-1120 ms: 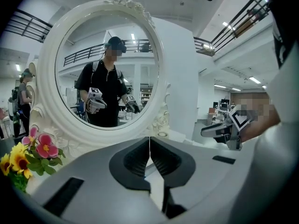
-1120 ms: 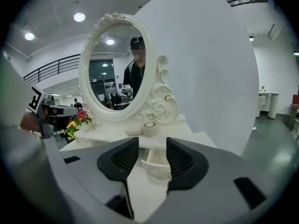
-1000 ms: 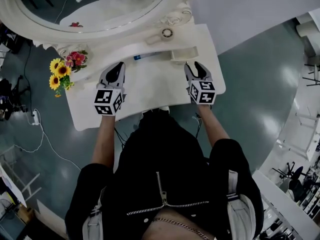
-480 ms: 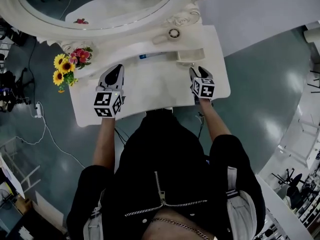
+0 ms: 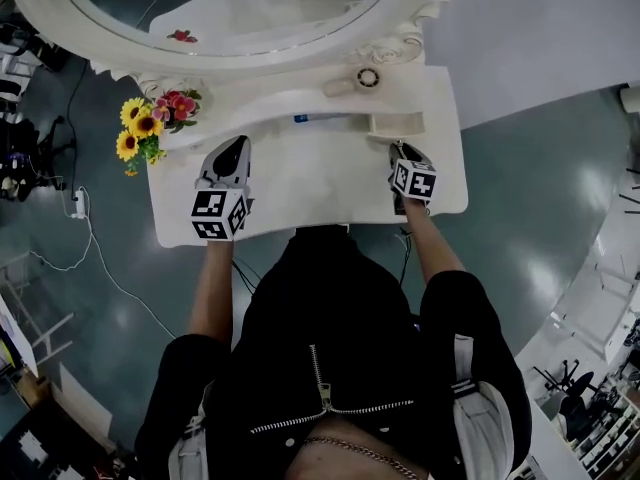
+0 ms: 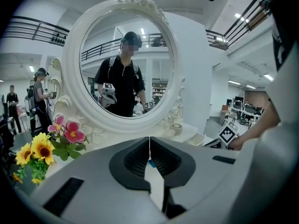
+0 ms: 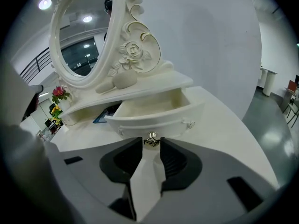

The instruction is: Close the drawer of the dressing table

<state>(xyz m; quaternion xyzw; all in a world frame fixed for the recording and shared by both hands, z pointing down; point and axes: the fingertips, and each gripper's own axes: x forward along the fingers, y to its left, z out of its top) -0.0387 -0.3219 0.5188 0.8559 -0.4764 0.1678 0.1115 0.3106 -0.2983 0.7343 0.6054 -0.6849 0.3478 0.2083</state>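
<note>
The white dressing table [image 5: 300, 183] has a small drawer [image 5: 395, 125] pulled open at its right. In the right gripper view the drawer [image 7: 156, 111] stands empty, with a gold knob [image 7: 151, 141] on its front. My right gripper [image 7: 151, 143] has just been closing, and its tips now sit tight against both sides of the knob. In the head view the right gripper [image 5: 402, 152] points at the drawer front. My left gripper [image 5: 233, 146] hovers shut and empty over the table's left side; its jaws [image 6: 149, 139] meet in the left gripper view.
An oval mirror [image 5: 250, 8] stands at the back of the table. A vase of flowers [image 5: 150, 126] is at the back left. A blue item [image 5: 315, 118] lies under the shelf, and a round white handled item [image 5: 366, 79] rests on it. Grey floor surrounds the table.
My right gripper has dropped down to the drawer front and its jaws have narrowed around the knob. The left gripper has shifted a little over the table.
</note>
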